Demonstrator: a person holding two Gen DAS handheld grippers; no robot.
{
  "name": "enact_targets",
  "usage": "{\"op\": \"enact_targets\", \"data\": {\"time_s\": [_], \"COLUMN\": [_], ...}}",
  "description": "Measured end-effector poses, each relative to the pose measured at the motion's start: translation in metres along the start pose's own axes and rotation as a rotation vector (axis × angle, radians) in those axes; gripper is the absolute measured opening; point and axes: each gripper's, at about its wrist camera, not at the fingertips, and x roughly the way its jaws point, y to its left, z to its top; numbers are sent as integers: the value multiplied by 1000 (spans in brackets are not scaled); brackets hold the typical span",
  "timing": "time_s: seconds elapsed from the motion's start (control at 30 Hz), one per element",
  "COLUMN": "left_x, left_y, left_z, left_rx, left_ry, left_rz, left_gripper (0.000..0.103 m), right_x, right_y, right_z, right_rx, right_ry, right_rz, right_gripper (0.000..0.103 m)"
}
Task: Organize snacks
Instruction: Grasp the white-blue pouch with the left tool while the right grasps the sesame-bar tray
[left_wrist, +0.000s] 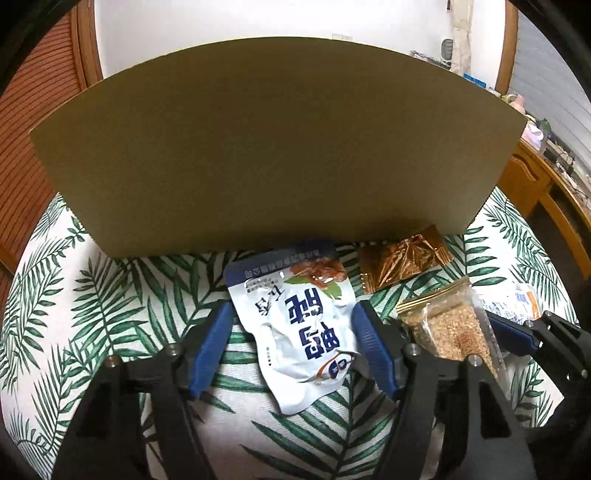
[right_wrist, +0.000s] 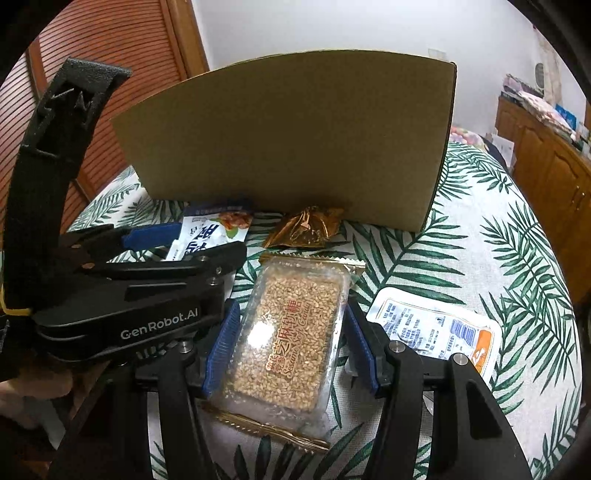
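Both grippers were down on the leaf-print tablecloth (right_wrist: 480, 236), each straddling a snack, in front of the cardboard box (left_wrist: 273, 147).

Left gripper (left_wrist: 291, 332): jaws spread, blue pads either side of the white-and-blue snack pouch (left_wrist: 306, 328). Right pad sat at the pouch edge, left pad looked a bit clear of it. Not pinching yet, as far as I could tell. The pouch lay flat and crumpled, its top edge near the box wall.

Right gripper (right_wrist: 290, 345): jaws also spread, flanking the sesame candy pack (right_wrist: 291, 332). Pads were close to both long sides of the clear wrapper; I couldn't tell whether they were touching it. The pack lay flat on the cloth, lengthwise between the fingers, so a straight close should have caught it across the narrow side.

Untouched: the amber foil packet (right_wrist: 306, 227) against the box base, and the white sachet with orange corner (right_wrist: 439, 332) just right of my right fingers.

I judged the box was the destination, so everything sat staged along its front wall. Risk: the grippers were side by side and nearly touching, and the slick wrappers could slip on the lift.
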Motion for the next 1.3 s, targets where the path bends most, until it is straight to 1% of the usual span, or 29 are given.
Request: {"op": "enact_targets", "data": {"time_s": [0.1, 0.23, 0.37, 0.47, 0.57, 0.6, 0.67, 0.73, 0.77, 0.8, 0.83, 1.07, 1.3], "left_x": [2, 4, 7, 4, 1, 1, -1, -1, -6, -6, -7, -13, -29], "left_y": [0, -2, -1, 5, 12, 14, 18, 20, 27, 28, 28, 43, 47], "left_z": [-1, 0, 2, 0, -5, -5, -6, -7, -9, -9, -9, -8, -22], "left_rx": [-8, -17, 3, 47, 69, 78, 87, 85, 86, 91, 92, 90, 99], "left_ry": [9, 21, 29, 35, 44, 42, 39, 36, 32, 29, 28, 18, -2], "left_rz": [18, 32, 13, -14, -36, -43, -48, -48, -46, -48, -50, -82, -93], "left_gripper": [71, 76, 76, 76, 76, 75, 71, 64, 60, 58, 54, 50, 48], "right_x": [0, 1, 2, 2, 2, 2, 2, 2, 2, 2, 2, 2, 3], "right_y": [1, 2, 3, 3, 4, 4, 4, 4, 4, 4, 3, 4, 4], "right_z": [-1, -1, -2, -2, -2, -2, -1, -2, -2, -2, -2, -2, -2], "right_rx": [-3, -6, -9, -7, -12, -11, -9, -9, -9, -9, -9, -9, -12], "right_ry": [1, 1, 3, 2, 3, 3, 3, 3, 3, 3, 4, 3, 5], "right_rz": [-1, -1, -2, 0, -4, -4, -2, -2, -2, -2, -1, -2, -5], "right_gripper": [58, 58, 58, 58, 58, 58, 58, 58, 58, 58, 58, 59, 59]}}
